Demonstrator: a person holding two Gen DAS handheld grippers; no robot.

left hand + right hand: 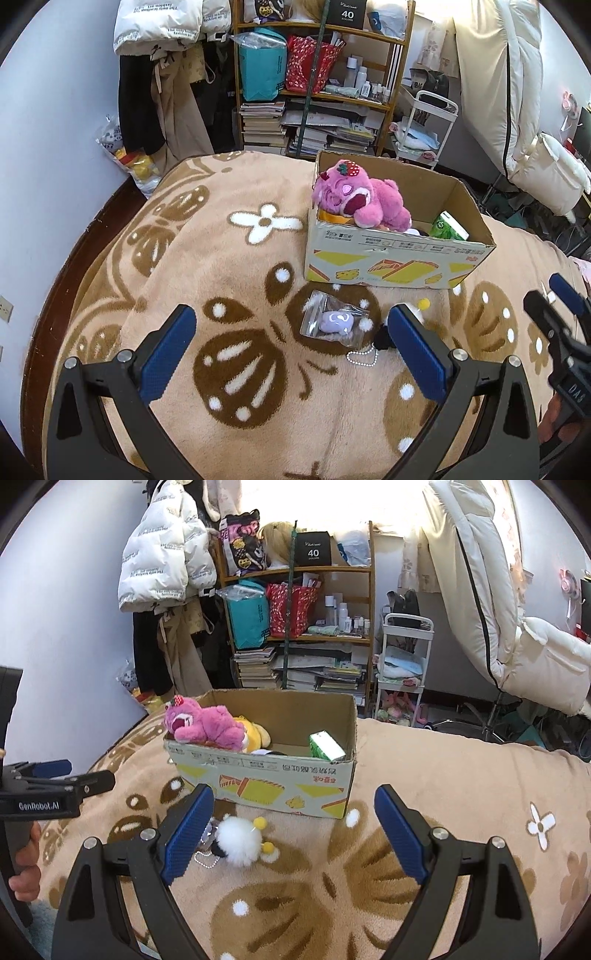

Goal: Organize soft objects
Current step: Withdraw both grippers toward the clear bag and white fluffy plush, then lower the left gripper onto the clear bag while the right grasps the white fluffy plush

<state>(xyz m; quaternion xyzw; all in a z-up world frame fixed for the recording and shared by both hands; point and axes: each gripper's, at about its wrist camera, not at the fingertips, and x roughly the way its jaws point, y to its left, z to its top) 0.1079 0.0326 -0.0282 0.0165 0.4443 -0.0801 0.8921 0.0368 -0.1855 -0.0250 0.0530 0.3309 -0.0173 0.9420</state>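
Two small soft toys lie on our blanket, just near of the cardboard box (pixel 399 254): a lilac plush in a clear bag (pixel 334 320) and, to its right, a white fluffy toy with yellow pom-poms (pixel 238 840), a bead chain (pixel 364 357) trailing between them. We hold our left gripper (pixel 291 352) above the bagged plush with its blue pads spread wide; nothing is between them and they touch nothing. Our right gripper (pixel 295 836) is equally wide and empty, hovering over the blanket with the white fluffy toy showing beside its left pad.

Inside the box, a pink plush bear (pixel 364 201) with a strawberry on its head is draped against the left wall, resting over a yellow plush (pixel 255 734). A green and white packet (pixel 327 746) leans in the right corner.

We see the box standing on a beige fleece blanket (pixel 207 273) patterned with brown butterflies and white flowers. Beyond the far edge stands a wooden shelf (pixel 369 602) crowded with books, bags and bottles. Left of it, a white puffer jacket (pixel 162 554) hangs over darker clothes against a pale wall. To the right are a small white trolley (pixel 404 653) and a cream padded chair (pixel 535 653).
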